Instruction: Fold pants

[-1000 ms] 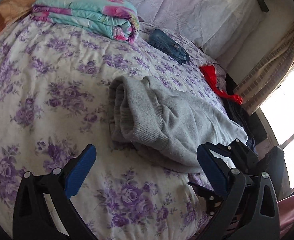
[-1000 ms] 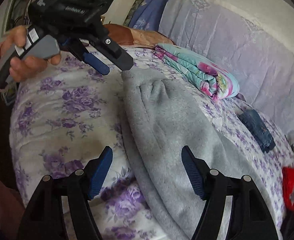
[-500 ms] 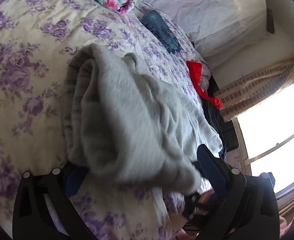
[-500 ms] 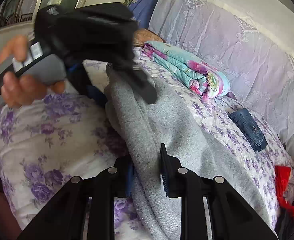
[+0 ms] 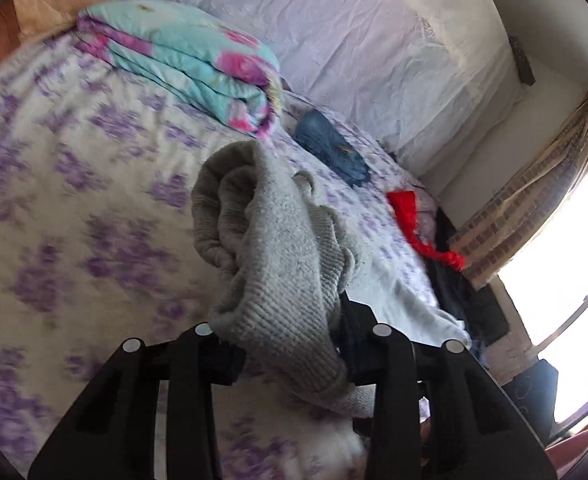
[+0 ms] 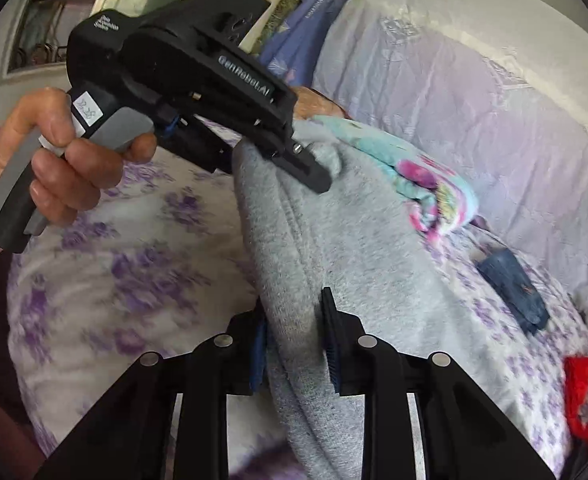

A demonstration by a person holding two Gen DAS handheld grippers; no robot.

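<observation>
Between the jaws of the right gripper (image 6: 294,344) sat a thick folded edge of the grey sweatpants (image 6: 346,264), clenched so the fabric could be lifted in one piece. The left gripper (image 5: 290,344) likewise had its jaws clamped on the ribbed cuff end, bunching it upward; seen from the right wrist, it pinched the far end. Held at both ends, the pants hung just above the floral bedspread (image 5: 74,208), probably to carry one half over the other. Beyond lay a folded quilt (image 5: 190,64) and denim (image 5: 330,148).
</observation>
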